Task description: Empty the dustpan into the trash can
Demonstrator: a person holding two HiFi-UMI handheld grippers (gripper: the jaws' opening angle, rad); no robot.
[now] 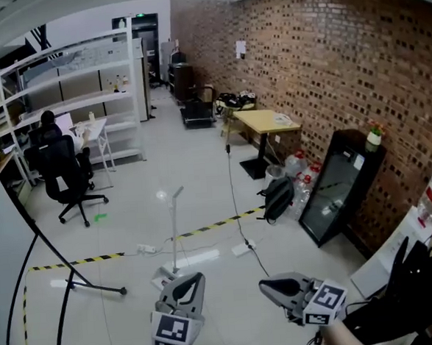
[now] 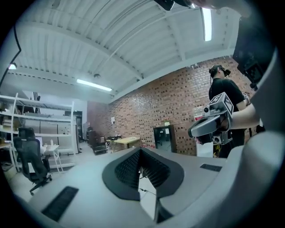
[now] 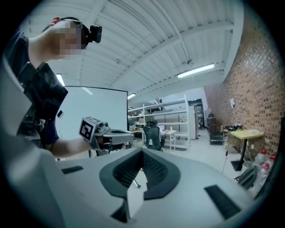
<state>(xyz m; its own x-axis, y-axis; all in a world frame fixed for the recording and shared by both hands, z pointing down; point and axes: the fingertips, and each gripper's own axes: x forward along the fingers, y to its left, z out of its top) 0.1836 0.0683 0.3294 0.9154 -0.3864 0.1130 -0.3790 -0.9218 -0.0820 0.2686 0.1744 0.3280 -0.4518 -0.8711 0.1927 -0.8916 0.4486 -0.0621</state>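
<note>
The left gripper (image 1: 188,284) and right gripper (image 1: 268,288) are both closed with nothing between their jaws. What looks like the long-handled dustpan (image 1: 175,233) stands untouched just ahead of the left gripper. Grasping, carrying and emptying all appear left to do. No trash can is recognisable.

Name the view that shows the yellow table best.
Head view: the yellow table shows whole from above, top and leg. Left gripper view shows the table small, distant; right gripper view, near its right edge.
</note>
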